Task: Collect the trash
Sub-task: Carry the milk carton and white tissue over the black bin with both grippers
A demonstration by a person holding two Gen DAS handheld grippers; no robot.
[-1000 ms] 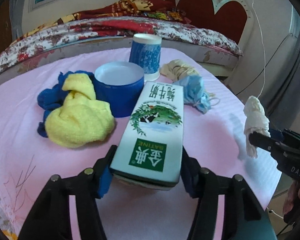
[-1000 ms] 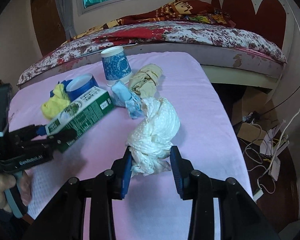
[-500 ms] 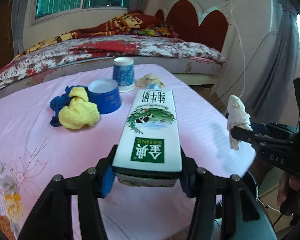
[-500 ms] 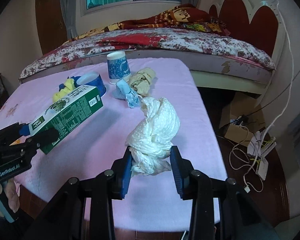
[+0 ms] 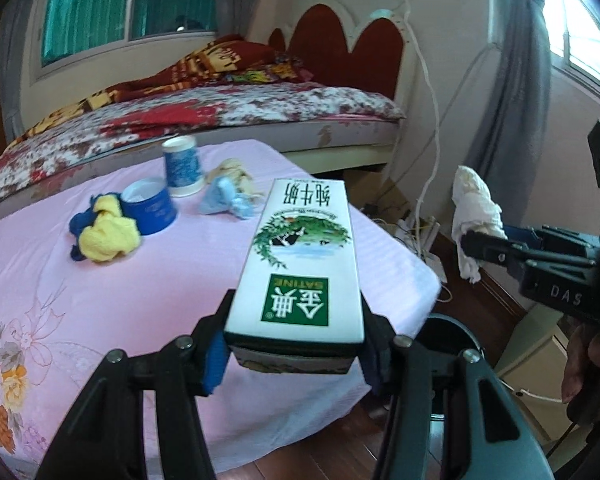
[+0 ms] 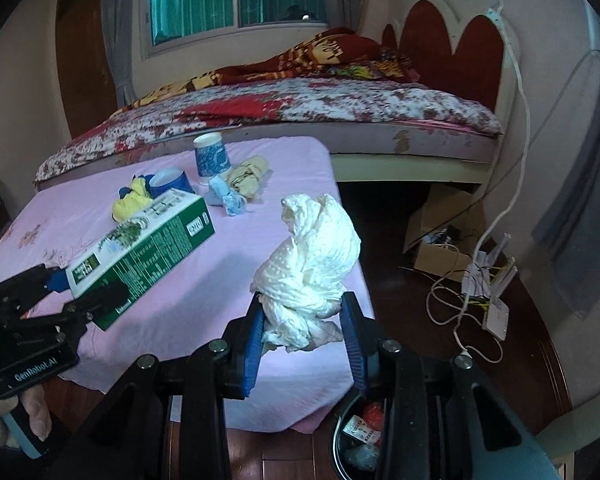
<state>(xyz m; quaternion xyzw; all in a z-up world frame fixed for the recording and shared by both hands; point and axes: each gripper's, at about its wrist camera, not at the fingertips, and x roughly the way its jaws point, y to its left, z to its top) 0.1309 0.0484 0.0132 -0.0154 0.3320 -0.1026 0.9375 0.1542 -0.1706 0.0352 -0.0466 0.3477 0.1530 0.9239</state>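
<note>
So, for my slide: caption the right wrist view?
Right gripper carries a crumpled white tissue toward the trash bin.

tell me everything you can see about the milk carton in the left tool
The tall white and green cardboard milk carton is rectangular, with a green logo panel, Chinese print, a leafy picture on its white face and green printed sides. It looks intact. It is lifted off the pink bedsheet, near level and pointing away, with the left tool clamped on its near end, blue pads against both sides.

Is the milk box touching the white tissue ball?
Apart. In the right wrist view, pink cloth shows between the milk box and the white tissue ball.
</note>
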